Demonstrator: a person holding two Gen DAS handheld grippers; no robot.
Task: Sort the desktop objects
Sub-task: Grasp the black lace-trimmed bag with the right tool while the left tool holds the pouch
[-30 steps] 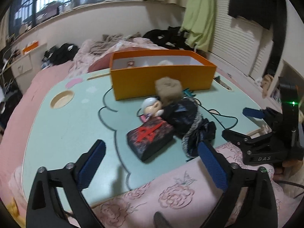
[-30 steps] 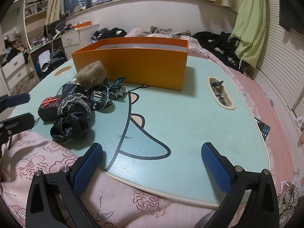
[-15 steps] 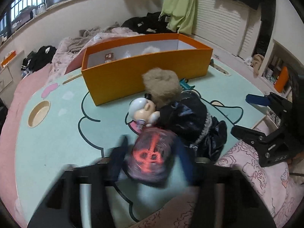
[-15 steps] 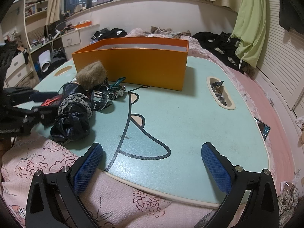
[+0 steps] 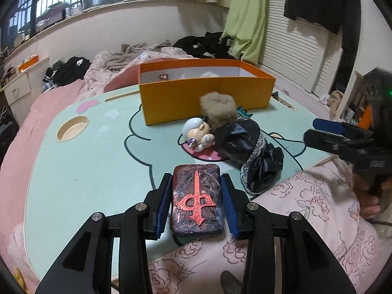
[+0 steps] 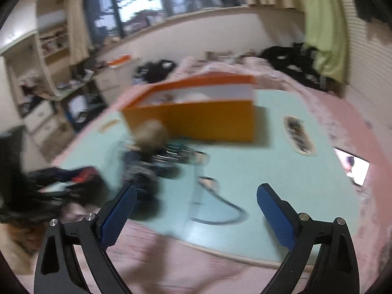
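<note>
Left gripper [image 5: 197,202] fingers pinching a dark case [image 5: 196,199] with a red emblem, case lengthwise between both pads above the table [image 5: 80,171] near edge, right gripper [image 6: 196,216] fingers spread wide, holding nothing, orange box [image 5: 205,93] beyond, doll [image 5: 199,133] and dark cloth [image 5: 252,152] between case and box.

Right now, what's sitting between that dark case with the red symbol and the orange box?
In the left wrist view, a small doll figure on a pink patch lies between the dark case and the orange box, beside bare table.
</note>
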